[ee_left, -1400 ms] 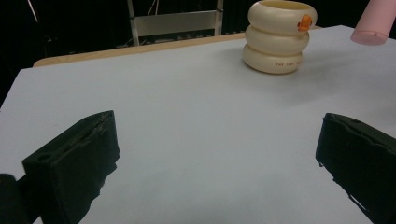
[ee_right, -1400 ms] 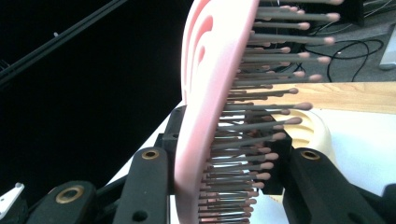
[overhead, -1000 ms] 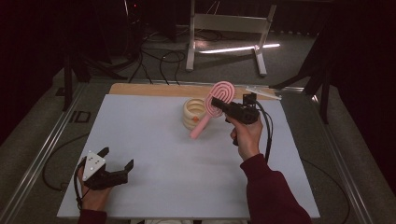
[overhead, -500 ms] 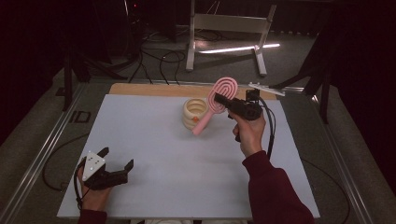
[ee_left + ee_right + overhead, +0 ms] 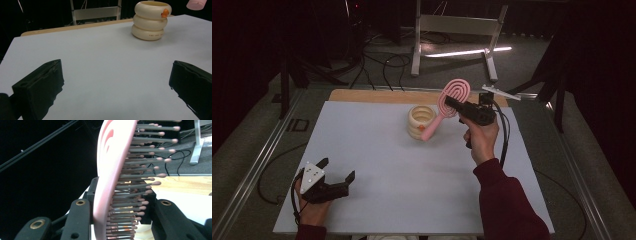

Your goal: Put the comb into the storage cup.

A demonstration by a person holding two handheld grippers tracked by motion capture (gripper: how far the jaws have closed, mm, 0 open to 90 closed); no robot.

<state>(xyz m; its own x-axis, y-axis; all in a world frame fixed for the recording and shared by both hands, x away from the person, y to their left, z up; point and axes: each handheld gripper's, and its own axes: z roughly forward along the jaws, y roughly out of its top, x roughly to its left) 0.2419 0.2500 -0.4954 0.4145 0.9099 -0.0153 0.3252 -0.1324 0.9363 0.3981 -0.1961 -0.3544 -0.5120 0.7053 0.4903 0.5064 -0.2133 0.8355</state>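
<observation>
High view: we grip the pink hairbrush [image 5: 447, 104] in our right gripper [image 5: 452, 104], its handle down-left over the cream holder [image 5: 421, 121]; left gripper [image 5: 337, 172] gapes empty.

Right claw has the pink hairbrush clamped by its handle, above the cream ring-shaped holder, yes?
Not quite. The right claw clamps the pink hairbrush by its head, across the bristles, as the right gripper view shows. The handle hangs free, pointing down toward the cream ring-shaped holder.

brush [image 5: 451, 100]: pink matt plastic | holder [image 5: 422, 120]: cream glossy | table [image 5: 377, 150]: smooth matt
</observation>
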